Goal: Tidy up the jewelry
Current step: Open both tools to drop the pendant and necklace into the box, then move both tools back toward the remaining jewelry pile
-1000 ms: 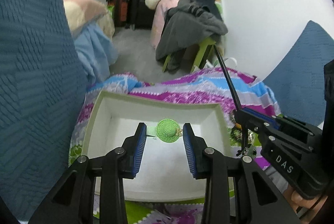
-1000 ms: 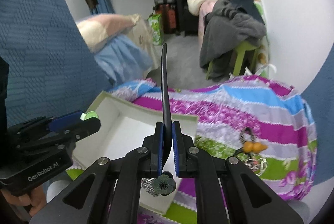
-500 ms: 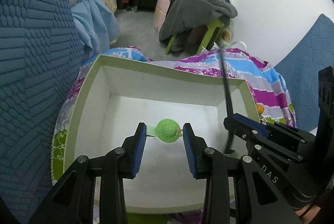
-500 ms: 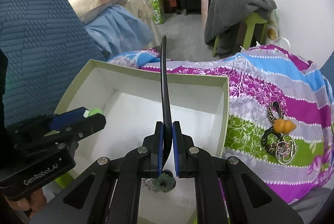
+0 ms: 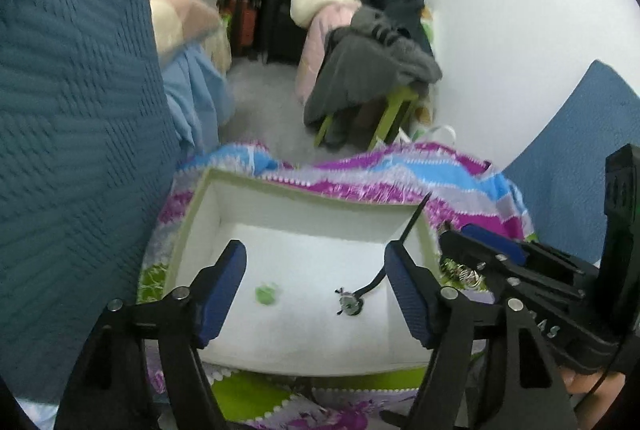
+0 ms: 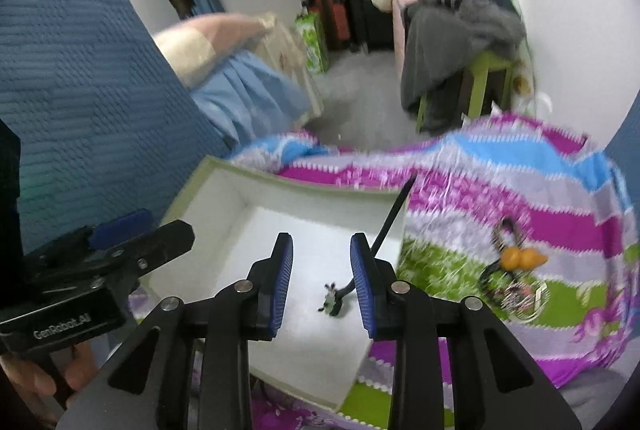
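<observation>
- The left tongs (image 5: 316, 288) stood wide and were opening, with nothing gripped between the pads.
- A small green piece (image 5: 266, 294) lay on the white floor of the box (image 5: 304, 195), blurred, below the gap in the left tongs.
- The right tongs (image 6: 321, 280) were opening, narrower than the left, their pads pressing on nothing.
- A black hairpin (image 6: 390, 216) leaned against the box's right wall, its ornamented end (image 6: 331, 304) on the box floor.
- More jewelry (image 6: 516, 270), with an orange charm, lay on the striped blanket (image 6: 500, 169) to the right of the box.
</observation>
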Demonstrator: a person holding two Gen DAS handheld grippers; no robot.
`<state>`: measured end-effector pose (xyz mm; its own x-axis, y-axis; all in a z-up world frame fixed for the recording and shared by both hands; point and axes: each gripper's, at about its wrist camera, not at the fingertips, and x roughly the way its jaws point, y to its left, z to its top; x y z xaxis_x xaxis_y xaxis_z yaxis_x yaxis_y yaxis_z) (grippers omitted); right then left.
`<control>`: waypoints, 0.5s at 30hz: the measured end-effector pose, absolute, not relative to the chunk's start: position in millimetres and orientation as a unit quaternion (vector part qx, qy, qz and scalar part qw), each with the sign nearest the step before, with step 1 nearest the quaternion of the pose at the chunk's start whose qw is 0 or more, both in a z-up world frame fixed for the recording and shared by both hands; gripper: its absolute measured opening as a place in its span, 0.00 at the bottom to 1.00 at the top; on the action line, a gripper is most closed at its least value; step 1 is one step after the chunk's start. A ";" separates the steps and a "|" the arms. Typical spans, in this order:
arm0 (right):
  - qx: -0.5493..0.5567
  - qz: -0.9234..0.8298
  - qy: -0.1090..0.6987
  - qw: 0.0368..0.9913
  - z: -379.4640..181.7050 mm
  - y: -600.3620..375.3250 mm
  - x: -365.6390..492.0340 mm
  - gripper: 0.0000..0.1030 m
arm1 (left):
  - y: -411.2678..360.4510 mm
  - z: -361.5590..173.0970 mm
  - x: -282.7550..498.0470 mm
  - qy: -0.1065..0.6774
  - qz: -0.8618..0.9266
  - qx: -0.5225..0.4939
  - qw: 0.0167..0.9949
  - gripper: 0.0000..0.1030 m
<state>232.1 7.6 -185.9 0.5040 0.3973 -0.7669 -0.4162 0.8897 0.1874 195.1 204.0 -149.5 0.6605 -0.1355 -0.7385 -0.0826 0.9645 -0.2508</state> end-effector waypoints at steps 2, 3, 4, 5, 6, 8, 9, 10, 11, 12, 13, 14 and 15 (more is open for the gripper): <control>-0.011 0.241 0.420 0.875 -164.2 1.9 226.1 0.27 | 200.6 -131.7 186.8 0.398 -0.012 -0.133 0.908 0.71; -0.012 0.243 0.412 0.878 -155.5 -0.1 223.4 0.27 | 198.4 -124.9 182.9 0.391 -0.011 -0.131 0.911 0.71; -0.014 0.246 0.403 0.882 -146.6 -2.4 220.0 0.27 | 195.1 -115.8 178.3 0.384 -0.007 -0.125 0.915 0.71; -0.016 0.248 0.391 0.886 -135.4 -5.8 215.6 0.27 | 192.3 -109.4 175.3 0.379 -0.005 -0.121 0.917 0.71; -0.018 0.250 0.383 0.889 -127.9 -8.5 213.2 0.28 | 188.6 -102.5 171.2 0.373 0.000 -0.116 0.920 0.71; -0.021 0.255 0.366 0.895 -111.3 -15.6 205.7 0.28 | 182.5 -88.1 162.7 0.362 0.006 -0.114 0.925 0.71; -0.021 0.257 0.360 0.897 -105.7 -18.5 202.8 0.28 | 180.7 -83.4 159.9 0.358 0.006 -0.114 0.927 0.71; -0.023 0.259 0.352 0.899 -98.7 -22.7 199.6 0.28 | 176.8 -76.0 154.9 0.351 0.007 -0.114 0.929 0.71; -0.023 0.259 0.346 0.901 -93.9 -26.3 196.5 0.28 | 174.2 -70.3 151.0 0.346 0.008 -0.114 0.931 0.71; -0.023 0.260 0.339 0.904 -89.0 -30.2 193.4 0.28 | 172.7 -65.8 147.3 0.341 0.008 -0.115 0.933 0.71; -0.024 0.261 0.333 0.906 -84.5 -34.0 190.3 0.28 | 169.7 -60.7 143.8 0.336 0.008 -0.116 0.935 0.71; -0.025 0.261 0.327 0.908 -80.1 -38.0 187.0 0.28 | 166.0 -55.6 140.2 0.331 0.006 -0.116 0.936 0.71; -0.025 0.260 0.321 0.910 -75.8 -42.8 184.0 0.28 | 162.6 -51.0 136.9 0.327 0.005 -0.117 0.938 0.71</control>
<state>184.0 -42.8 -75.8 0.6589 0.4573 -0.5973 -0.4898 0.8634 0.1208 136.9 162.6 -51.0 0.7866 -0.0677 -0.6138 -0.0847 0.9727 -0.2159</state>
